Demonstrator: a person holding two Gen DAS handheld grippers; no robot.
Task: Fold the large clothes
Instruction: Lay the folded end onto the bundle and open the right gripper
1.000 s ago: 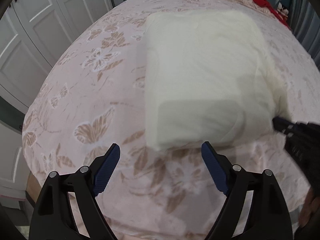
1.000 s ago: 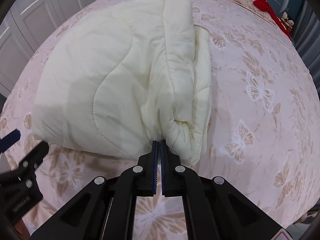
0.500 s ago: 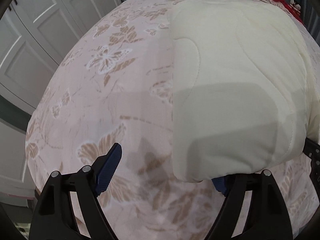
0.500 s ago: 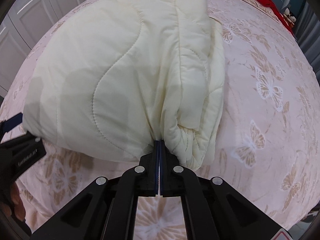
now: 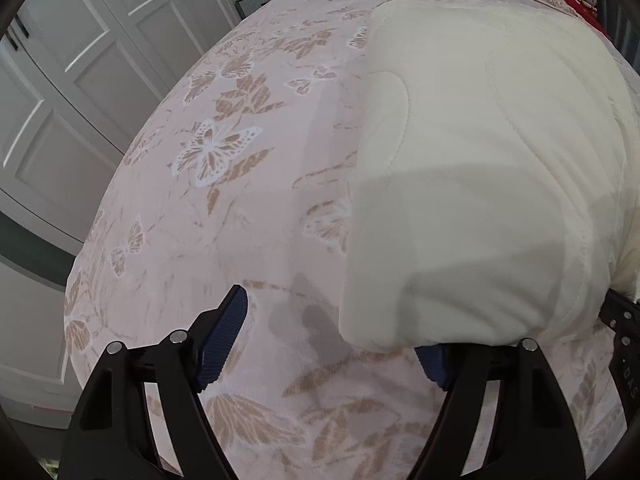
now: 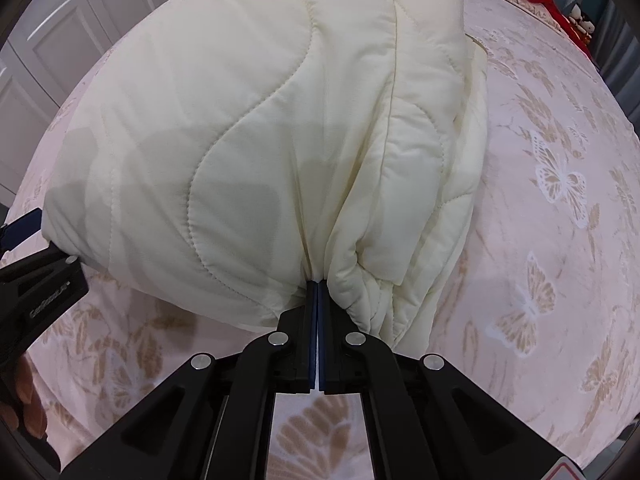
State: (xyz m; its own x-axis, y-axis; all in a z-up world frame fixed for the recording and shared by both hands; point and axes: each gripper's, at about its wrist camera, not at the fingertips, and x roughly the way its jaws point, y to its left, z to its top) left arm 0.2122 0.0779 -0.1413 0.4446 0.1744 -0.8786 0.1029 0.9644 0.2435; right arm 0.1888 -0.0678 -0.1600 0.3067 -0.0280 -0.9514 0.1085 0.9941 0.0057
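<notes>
cream quilted garment (image 6: 256, 132) laid on butterfly bedspread (image 5: 224, 208). near hem pinched tight by right gripper (image 6: 318, 288), kept taut. left gripper (image 5: 332, 344) held wide, jaws just narrowing around near left corner, nothing clamped yet, second hold judged next.

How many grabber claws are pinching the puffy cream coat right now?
1. The right gripper is clamped on the coat's near edge. The left gripper stands open at its left corner, not pinching.

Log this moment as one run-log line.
right gripper: shut on cream quilted jacket | left gripper: open, closing around jacket corner | surface: butterfly-print bedspread
</notes>
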